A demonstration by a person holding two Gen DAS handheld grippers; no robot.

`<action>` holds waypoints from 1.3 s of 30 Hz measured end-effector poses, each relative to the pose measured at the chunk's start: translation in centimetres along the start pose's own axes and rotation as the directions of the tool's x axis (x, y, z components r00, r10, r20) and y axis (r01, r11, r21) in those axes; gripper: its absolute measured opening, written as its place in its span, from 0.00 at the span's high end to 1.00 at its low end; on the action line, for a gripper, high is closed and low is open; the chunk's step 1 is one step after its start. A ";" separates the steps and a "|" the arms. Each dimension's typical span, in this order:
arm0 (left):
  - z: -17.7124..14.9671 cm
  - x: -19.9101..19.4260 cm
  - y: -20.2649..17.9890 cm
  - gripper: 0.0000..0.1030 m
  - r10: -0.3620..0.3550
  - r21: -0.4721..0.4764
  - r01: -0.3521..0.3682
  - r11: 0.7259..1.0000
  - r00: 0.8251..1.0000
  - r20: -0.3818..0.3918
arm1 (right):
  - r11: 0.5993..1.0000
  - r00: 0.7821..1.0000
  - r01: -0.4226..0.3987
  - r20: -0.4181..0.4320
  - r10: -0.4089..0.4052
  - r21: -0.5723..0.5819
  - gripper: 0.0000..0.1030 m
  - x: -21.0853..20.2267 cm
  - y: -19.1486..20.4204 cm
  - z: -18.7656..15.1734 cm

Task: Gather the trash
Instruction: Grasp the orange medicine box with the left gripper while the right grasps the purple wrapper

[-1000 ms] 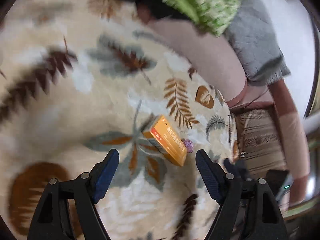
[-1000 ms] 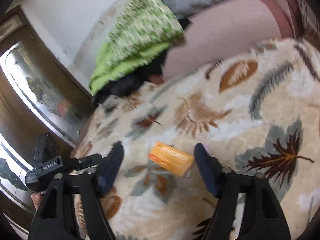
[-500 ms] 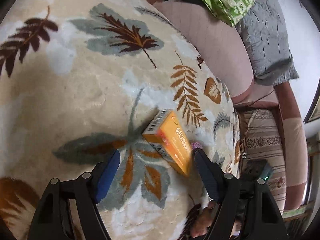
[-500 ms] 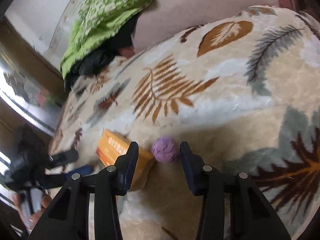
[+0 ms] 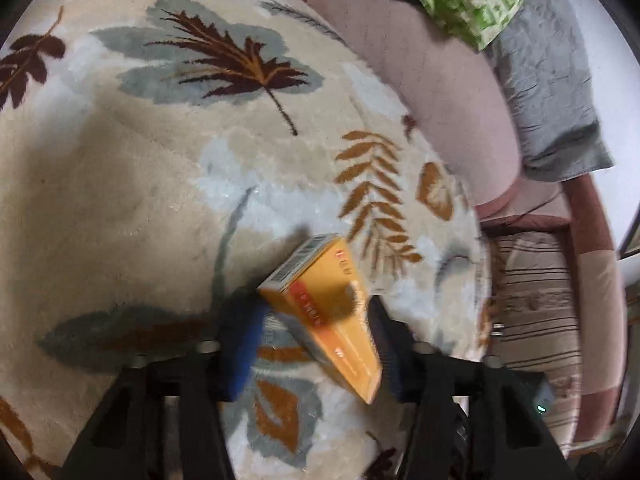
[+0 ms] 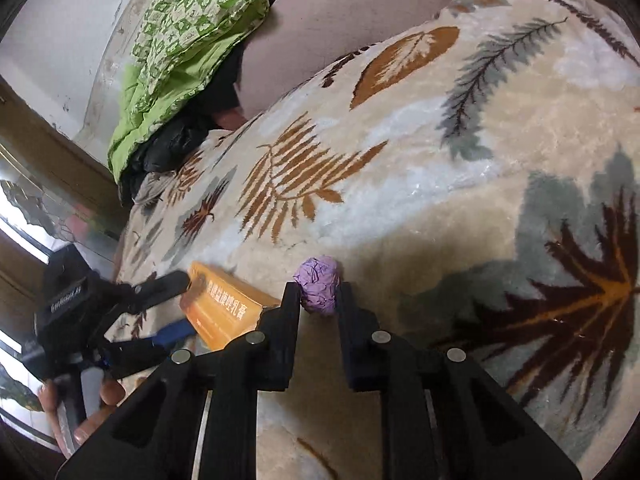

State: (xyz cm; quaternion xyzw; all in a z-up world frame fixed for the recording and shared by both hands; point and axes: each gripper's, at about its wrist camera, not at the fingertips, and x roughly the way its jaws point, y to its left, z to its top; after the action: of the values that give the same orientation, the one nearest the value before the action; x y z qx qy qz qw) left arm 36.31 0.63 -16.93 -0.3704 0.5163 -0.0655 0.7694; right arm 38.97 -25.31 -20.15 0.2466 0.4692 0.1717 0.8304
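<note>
Jaws on both grippers are closing. On the left gripper (image 5: 312,336) they stand on either side of the orange rectangular cardboard box (image 5: 332,316), its blue-padded fingers (image 5: 240,344) close against the box sides; whether the pads already press on it cannot be told through the blur. On the right gripper (image 6: 318,300) the two black fingers (image 6: 288,320) pinch the small crumpled purple paper ball (image 6: 319,290), which bulges between and above the tips.

Both items lie on the cream plush blanket with brown and grey leaf pattern (image 6: 460,184), which covers the whole working surface. Beyond the blanket edge sits a pinkish upholstered cushion (image 5: 432,92), with a green checked fabric bundle (image 6: 192,40) and a grey quilted cloth (image 5: 548,80) on it.

The box lies tilted, its barcoded end pointing away from the left gripper. In the right wrist view the box sits just left of the paper ball, near it, with the left gripper clasped around its far end and a person's fingers (image 6: 100,400) on that gripper's handle.
</note>
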 end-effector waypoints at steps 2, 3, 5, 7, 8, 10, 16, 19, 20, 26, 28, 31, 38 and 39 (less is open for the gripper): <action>-0.2 0.0 -0.5 0.61 0.020 0.031 -0.021 0.999 1.000 0.017 | 1.000 1.000 -0.004 0.000 0.004 0.004 0.83 -0.1 0.2 -0.2; -0.3 -0.1 -0.7 0.65 0.026 0.045 -0.027 0.999 0.999 0.023 | 1.000 1.000 -0.002 0.000 0.002 0.002 0.83 -0.1 0.2 -0.2; -0.6 -0.4 -1.0 0.88 0.004 0.068 -0.005 0.998 1.000 0.019 | 1.000 1.000 -0.006 0.010 0.006 -0.002 0.83 -0.3 0.5 -0.3; -0.8 -1.0 -1.3 1.00 -0.004 0.097 0.002 0.995 1.000 0.024 | 1.000 1.000 -0.019 0.018 0.019 0.000 0.83 -0.5 0.6 -0.3; -0.8 -1.3 -1.4 1.00 0.000 0.106 -0.003 0.994 1.000 0.022 | 1.000 1.000 -0.024 0.020 0.024 0.002 0.83 -0.6 0.7 -0.3; -0.9 -1.9 -1.0 1.00 0.000 0.107 -0.001 0.994 1.000 0.010 | 1.000 0.999 -0.026 0.021 0.026 -0.003 0.83 -0.9 1.1 -0.2; -1.2 -2.6 1.0 1.00 -0.049 0.075 0.054 0.996 0.996 -0.068 | 0.999 0.998 -0.053 0.028 0.053 -0.002 0.83 -1.5 1.4 0.5; -1.3 -2.4 1.8 1.00 -0.092 0.007 0.093 0.996 0.992 -0.083 | 0.999 0.999 -0.049 0.020 0.049 -0.003 0.83 -0.7 1.2 1.2; -1.3 -2.3 1.8 0.98 -0.098 -0.002 0.098 0.995 0.992 -0.083 | 0.999 0.999 -0.045 0.007 0.045 0.006 0.83 -0.1 1.0 1.3; -1.5 -2.3 1.1 0.37 -0.082 -0.002 0.082 0.997 0.996 -0.034 | 0.997 0.996 -0.072 -0.049 0.071 -0.022 0.83 1.4 2.2 0.3; -1.5 -2.1 1.2 0.37 -0.093 -0.021 0.092 0.996 0.995 -0.045 | 0.996 0.995 -0.077 -0.068 0.074 -0.042 0.83 1.6 3.0 -0.4; -1.3 -2.1 1.5 0.37 -0.077 -0.023 0.076 0.997 0.996 -0.039 | 0.990 0.984 -0.136 -0.121 0.130 -0.039 0.83 2.4 3.9 -1.6; -1.6 -2.1 0.3 0.37 0.017 0.059 -0.017 0.998 1.000 -0.002 | 0.992 0.988 -0.121 -0.100 0.116 -0.048 0.83 1.1 4.1 -1.4; -1.9 -1.9 -0.3 0.37 0.052 0.097 -0.052 0.994 0.999 0.008 | 0.994 0.992 -0.099 -0.080 0.095 -0.046 0.83 0.6 3.8 -1.2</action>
State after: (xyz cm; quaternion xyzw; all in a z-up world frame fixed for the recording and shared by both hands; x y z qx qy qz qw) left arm 33.93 0.40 -15.66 -0.3191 0.5196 -0.0695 0.7895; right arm 38.01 -21.62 -18.91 0.2413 0.4839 0.2330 0.8083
